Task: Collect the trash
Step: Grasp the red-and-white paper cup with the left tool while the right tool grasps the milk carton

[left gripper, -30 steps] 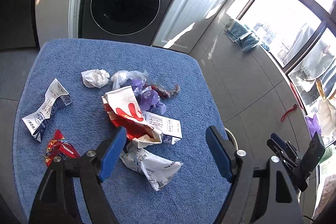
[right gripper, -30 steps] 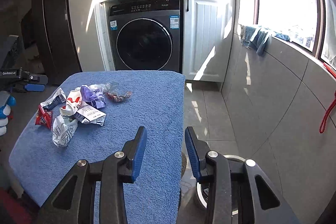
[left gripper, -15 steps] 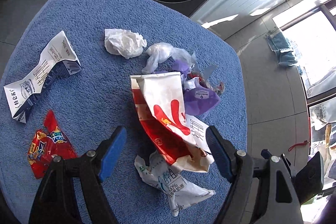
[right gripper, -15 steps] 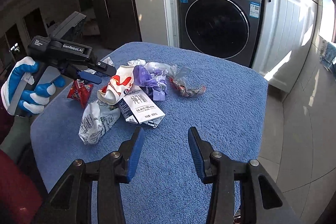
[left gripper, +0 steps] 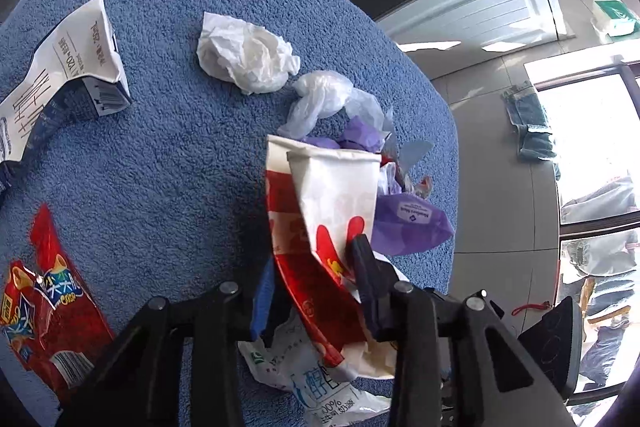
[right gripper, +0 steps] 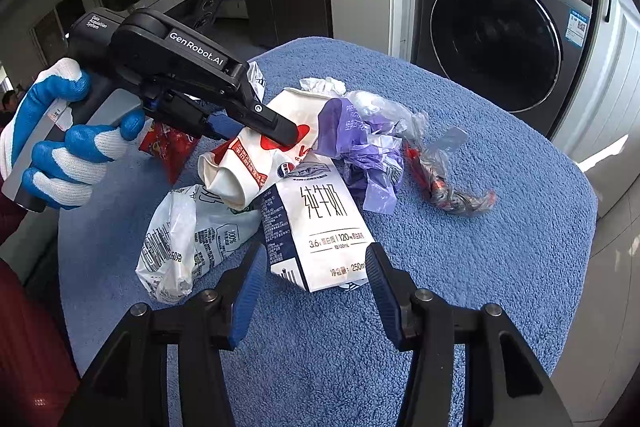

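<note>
Trash lies on a blue towel-covered table (left gripper: 168, 155). My left gripper (left gripper: 314, 287) is shut on a crushed red-and-white paper cup (left gripper: 332, 211); the cup also shows in the right wrist view (right gripper: 244, 163). My right gripper (right gripper: 316, 291) is open, its fingers either side of the near end of a white milk carton (right gripper: 320, 227), without touching it. A white plastic pouch (right gripper: 184, 243) lies left of the carton. Purple wrappers (right gripper: 360, 147) and a twisted clear-and-red wrapper (right gripper: 444, 183) lie beyond.
A crumpled white tissue (left gripper: 244, 55), a flattened white carton (left gripper: 60, 67) and a red snack bag (left gripper: 44, 311) lie on the table's left part. A washing machine (right gripper: 500, 39) and white cabinet stand behind. The table edge drops to tiled floor on the right.
My left gripper has moved down and closed on the red-and-white cup. My right gripper has moved forward to the milk carton and opened wider.
</note>
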`<state>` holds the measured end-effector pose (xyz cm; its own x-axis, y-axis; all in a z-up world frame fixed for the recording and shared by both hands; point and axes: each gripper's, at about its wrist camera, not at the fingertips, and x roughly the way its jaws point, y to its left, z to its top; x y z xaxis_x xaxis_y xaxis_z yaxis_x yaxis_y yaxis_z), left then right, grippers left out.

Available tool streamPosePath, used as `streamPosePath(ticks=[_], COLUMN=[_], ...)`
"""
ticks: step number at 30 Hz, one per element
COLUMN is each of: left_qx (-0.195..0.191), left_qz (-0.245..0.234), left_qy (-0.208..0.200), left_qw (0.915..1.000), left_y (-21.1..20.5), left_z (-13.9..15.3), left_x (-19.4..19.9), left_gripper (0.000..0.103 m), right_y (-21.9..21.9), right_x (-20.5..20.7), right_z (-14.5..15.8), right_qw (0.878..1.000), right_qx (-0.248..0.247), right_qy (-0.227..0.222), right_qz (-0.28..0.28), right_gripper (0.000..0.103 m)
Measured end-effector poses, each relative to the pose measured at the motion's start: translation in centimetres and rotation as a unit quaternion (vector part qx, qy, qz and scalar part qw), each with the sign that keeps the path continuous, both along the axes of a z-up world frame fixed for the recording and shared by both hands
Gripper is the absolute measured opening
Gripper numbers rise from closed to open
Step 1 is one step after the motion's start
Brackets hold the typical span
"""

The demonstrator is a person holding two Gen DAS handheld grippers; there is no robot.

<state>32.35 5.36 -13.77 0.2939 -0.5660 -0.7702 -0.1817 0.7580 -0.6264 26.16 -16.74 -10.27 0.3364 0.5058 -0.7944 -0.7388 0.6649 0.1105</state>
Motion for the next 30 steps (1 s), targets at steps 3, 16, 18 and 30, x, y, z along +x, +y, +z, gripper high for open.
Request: streamPosePath(ticks=[3,16,18,30], left_qx=[-0.009,-0.043,-0.047,-0.066], left_qz=[0.003,-0.014,-0.015,-0.027], left_qy=[-0.010,-0.050,-0.055,-0.113], left_qw=[0.9999,0.9977,0.9972,0.9910], left_y=[0.7,1.8,2.1,2.6], left_z=[0.2,1.7,2.0,6.3], left_x=[0.1,-0.1,-0.5,-3.1], left_gripper=[0.026,0.016,0.016,0.015], right_y=[1.1,5.0,5.3,4.2], right_x=[0.7,3.4,3.9,1.6], right_z=[-0.3,-2.5,-3.0,-2.2], right_qw=[1.000,0.996,0.996,0.996], right_qx=[-0.008,-0.050,-0.053,-0.062], right_qy=[0.004,0.032,0.040,0.035], right_qz=[0.017,0.060,0.064,0.048], right_gripper=[0.056,0.065,0.065,0.047])
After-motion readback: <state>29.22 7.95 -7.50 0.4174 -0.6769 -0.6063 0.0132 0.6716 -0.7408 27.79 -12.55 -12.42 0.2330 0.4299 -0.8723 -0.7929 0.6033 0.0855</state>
